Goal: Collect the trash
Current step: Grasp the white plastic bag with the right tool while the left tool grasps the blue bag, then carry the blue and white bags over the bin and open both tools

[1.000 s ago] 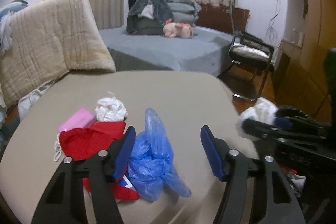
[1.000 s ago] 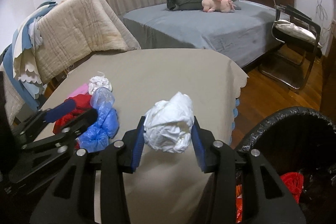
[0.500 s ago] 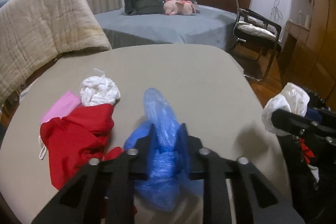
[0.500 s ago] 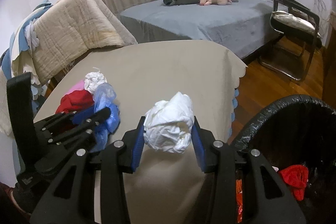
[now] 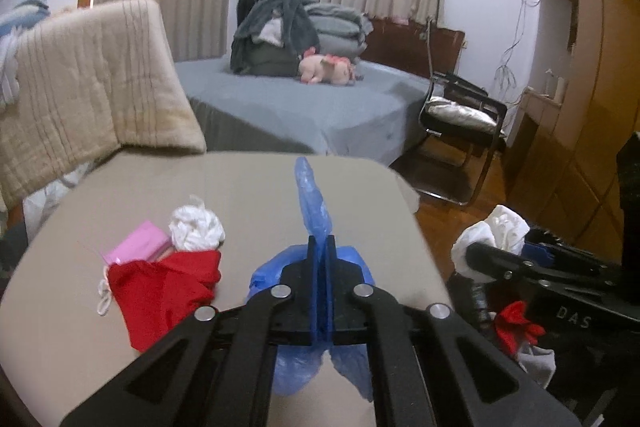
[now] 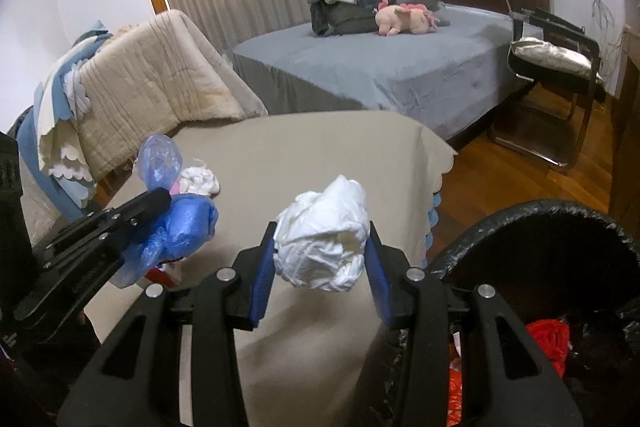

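Above a beige table (image 5: 240, 187) in a bedroom, the left gripper (image 5: 320, 247) has just clamped its jaws tight on a crumpled blue plastic bag (image 5: 310, 203), one end of which sticks up past the fingertips. Beside it, the right gripper (image 6: 320, 247) grips a wad of white plastic (image 6: 324, 239) near the table's edge, close to a black-lined trash bin (image 6: 560, 227) (red scraps already inside). More trash lies on the table: a red cloth (image 5: 168, 287), a pink packet (image 5: 138, 247) and a white wad (image 5: 196, 229).
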Motion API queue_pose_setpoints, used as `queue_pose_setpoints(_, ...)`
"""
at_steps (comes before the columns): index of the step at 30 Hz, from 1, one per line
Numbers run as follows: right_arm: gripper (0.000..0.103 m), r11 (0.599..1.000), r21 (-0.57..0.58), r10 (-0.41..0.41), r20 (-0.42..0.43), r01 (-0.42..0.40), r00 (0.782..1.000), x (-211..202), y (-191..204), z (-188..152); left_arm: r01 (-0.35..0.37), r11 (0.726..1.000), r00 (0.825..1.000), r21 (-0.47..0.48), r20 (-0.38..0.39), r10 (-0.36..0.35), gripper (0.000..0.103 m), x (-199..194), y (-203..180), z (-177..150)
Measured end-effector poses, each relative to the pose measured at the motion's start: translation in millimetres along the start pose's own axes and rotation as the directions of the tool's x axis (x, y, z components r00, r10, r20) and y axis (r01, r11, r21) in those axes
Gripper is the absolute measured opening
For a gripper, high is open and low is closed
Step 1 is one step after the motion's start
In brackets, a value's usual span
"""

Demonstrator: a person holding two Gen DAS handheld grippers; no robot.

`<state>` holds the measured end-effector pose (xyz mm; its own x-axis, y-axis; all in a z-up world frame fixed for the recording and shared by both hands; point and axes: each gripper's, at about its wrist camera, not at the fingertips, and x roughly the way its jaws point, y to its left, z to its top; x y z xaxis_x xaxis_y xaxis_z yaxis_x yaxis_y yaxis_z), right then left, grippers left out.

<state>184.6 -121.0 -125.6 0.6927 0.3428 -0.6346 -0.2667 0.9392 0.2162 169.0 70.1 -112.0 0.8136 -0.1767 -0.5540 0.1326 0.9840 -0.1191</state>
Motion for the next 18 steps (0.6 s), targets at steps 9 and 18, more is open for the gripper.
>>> queue_pose_setpoints(9,0.040,0.999,-0.033,0.000,0.040,0.001,0.999,-40.4,3.6,4.4,0.008,1.000,1.000,0.008,0.026,-0.008,0.003,-30.8,-15.7,14.3)
queue_pose_setpoints(18,0.040,0.999,-0.030,-0.033,0.074,0.035,0.997,-76.1,-10.2,1.5,0.061,0.998,0.997,0.026,0.048,-0.062,0.003,-49.8,-43.1,19.0)
